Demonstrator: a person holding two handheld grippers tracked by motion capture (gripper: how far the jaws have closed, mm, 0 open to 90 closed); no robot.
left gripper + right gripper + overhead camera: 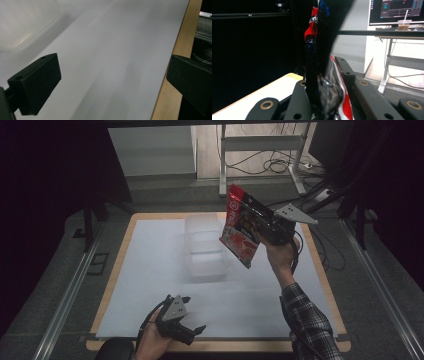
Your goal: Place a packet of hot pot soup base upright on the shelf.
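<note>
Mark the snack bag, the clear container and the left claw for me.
snack bag [241,227]: high view, middle of its red printed face.
clear container [205,266]: high view, near wall of the translucent tub.
left claw [194,329]: high view, midway between its two black fingertips.

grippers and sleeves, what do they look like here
Both are black two-jaw tools. The left gripper and right gripper each carry a grey three-cornered plate with small holes, and a dark cable trails from each. The right sleeve is dark plaid.

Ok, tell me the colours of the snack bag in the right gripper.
Red, black and white bag, clearest in the high view.
</note>
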